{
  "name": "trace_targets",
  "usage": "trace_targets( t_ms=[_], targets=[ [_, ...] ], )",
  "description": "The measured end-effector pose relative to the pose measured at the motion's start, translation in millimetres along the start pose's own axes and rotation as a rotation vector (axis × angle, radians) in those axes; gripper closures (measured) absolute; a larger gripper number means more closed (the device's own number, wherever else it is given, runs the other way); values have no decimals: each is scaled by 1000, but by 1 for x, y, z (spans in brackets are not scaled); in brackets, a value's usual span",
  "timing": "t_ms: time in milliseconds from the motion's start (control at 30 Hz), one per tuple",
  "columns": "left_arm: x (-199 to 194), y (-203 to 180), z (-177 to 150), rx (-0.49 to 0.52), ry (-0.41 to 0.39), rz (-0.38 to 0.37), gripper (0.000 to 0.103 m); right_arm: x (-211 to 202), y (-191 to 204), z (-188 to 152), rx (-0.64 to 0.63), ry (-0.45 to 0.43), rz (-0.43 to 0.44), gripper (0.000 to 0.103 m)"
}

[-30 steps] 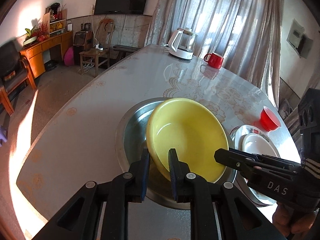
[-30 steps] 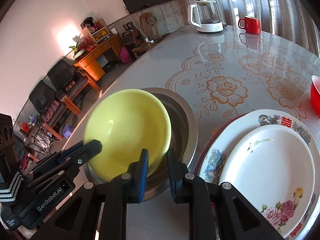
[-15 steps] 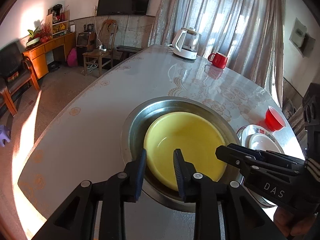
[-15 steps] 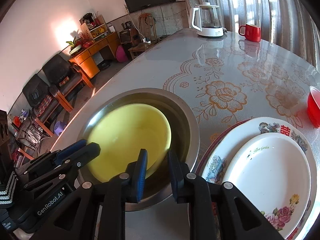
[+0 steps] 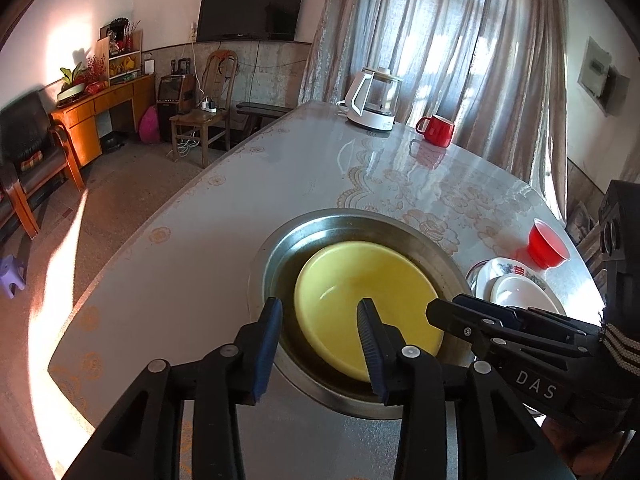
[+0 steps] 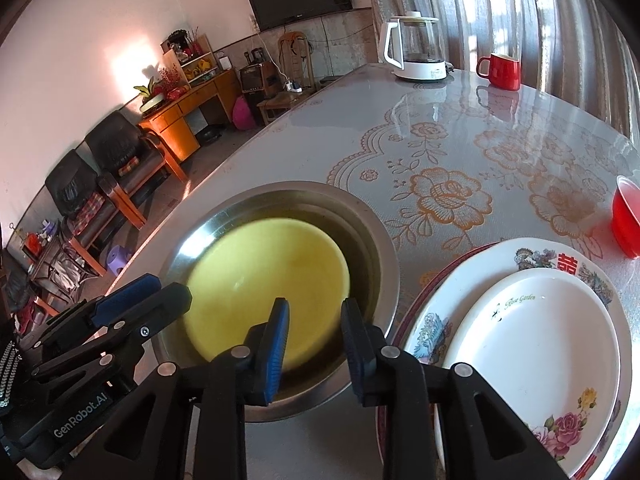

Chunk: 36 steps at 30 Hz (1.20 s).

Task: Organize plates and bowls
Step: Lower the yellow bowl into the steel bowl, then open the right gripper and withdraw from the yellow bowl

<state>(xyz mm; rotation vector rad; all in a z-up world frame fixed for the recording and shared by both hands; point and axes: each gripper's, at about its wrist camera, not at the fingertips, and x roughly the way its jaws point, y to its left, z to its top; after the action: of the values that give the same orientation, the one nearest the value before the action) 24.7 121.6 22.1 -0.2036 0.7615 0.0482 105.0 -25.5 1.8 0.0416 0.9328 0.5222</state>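
Both the left hand-held gripper and right hand-held gripper hang open and empty over the yellow bowl nested in the steel basin; a careless pull-back could clip either rim.

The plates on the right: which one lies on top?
The plain white plate lies on top; the larger flowered plate under it shows a printed rim.

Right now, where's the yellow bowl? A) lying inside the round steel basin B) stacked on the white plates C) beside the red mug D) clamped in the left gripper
A: the yellow bowl lies inside the round steel basin, and both the left gripper and the right gripper are open and hold nothing.
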Motion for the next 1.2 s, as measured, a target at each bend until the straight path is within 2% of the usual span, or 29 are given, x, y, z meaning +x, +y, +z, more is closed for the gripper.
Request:
trace_targets(
  t_ms=[400,767,1200],
  targets=[
    [-12,-7,-2,50,-33,36,63,-18,-4,-2,30,-41,18,74],
    [-20,-22,-3,105,-49,24,63,-37,-20,-5,67,-80,12,73],
    [-21,-60,1,215,-49,-10,62,-66,-72,-14,185,-137,-30,73]
  ],
)
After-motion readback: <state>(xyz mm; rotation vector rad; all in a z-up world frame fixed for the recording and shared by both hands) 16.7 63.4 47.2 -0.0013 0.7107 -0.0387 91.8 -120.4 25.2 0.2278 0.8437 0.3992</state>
